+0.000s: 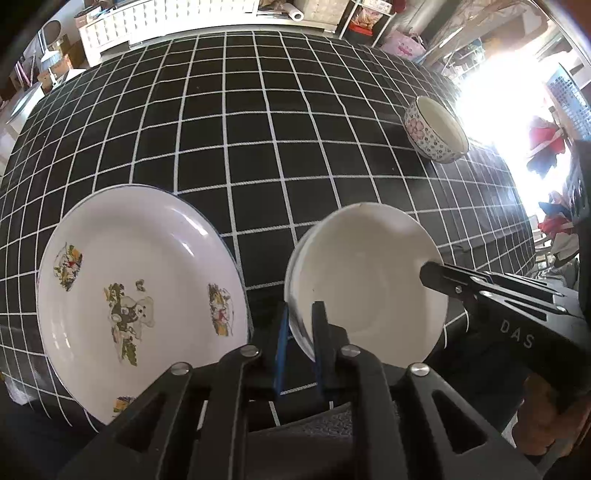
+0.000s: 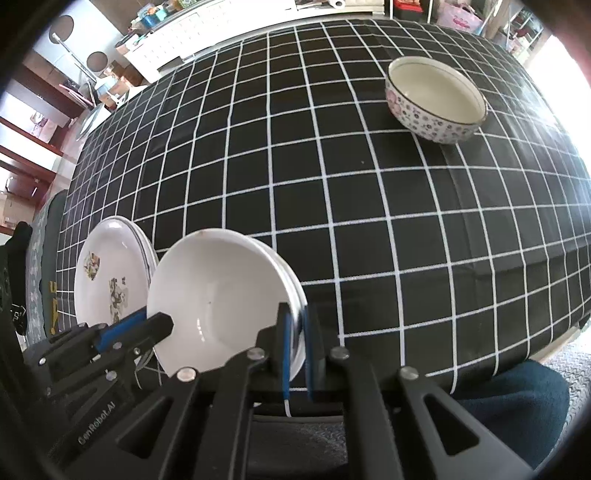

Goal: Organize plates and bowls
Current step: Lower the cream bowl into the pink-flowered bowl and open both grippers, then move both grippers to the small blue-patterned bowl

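A plain white bowl [image 1: 369,280] is held between both grippers near the table's front edge; it also shows in the right wrist view [image 2: 221,291]. My left gripper [image 1: 301,325] is shut on its left rim. My right gripper [image 2: 295,325] is shut on its right rim and shows in the left wrist view [image 1: 436,275]; the left gripper shows in the right wrist view [image 2: 155,325]. A white plate with a bear print [image 1: 140,295] lies left of the bowl, also seen in the right wrist view [image 2: 107,284]. A flower-patterned bowl [image 1: 436,129] stands at the far right [image 2: 436,99].
The table wears a black cloth with a white grid [image 1: 258,147]. Its front edge drops off at the right [image 2: 535,354]. Shelves and boxes [image 1: 147,22] stand beyond the far edge.
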`<action>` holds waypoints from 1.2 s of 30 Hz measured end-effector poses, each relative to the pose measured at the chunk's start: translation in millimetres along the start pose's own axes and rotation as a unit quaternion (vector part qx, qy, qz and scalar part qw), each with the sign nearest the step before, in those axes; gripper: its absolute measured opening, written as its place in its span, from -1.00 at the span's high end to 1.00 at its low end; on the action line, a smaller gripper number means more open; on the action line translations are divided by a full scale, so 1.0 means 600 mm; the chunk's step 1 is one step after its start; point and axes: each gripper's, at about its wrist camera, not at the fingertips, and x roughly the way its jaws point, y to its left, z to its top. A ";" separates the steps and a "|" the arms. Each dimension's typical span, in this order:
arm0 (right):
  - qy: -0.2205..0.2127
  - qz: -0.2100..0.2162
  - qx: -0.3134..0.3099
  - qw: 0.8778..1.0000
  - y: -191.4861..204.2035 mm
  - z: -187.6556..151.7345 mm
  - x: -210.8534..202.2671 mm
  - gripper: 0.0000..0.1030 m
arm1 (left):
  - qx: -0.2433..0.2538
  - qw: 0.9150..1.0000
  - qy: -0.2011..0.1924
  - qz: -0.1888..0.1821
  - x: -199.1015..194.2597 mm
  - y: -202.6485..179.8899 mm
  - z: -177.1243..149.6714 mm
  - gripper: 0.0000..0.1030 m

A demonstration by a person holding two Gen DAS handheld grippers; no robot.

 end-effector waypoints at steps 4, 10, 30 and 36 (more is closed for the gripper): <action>0.002 -0.007 -0.004 1.000 0.000 0.001 -0.003 0.68 | -0.003 1.000 -0.006 -0.004 -0.008 0.007 0.001 0.71; -0.024 -0.023 -0.022 0.999 0.000 0.006 -0.034 0.50 | 0.007 1.000 -0.025 -0.007 -0.033 0.004 0.000 0.55; -0.122 -0.076 -0.074 0.987 -0.039 0.023 -0.174 0.14 | 0.086 0.991 -0.098 0.017 -0.124 -0.102 0.043 0.36; -0.135 -0.078 -0.064 0.986 -0.061 0.043 -0.199 -0.01 | 0.105 0.989 -0.103 0.021 -0.125 -0.147 0.075 0.30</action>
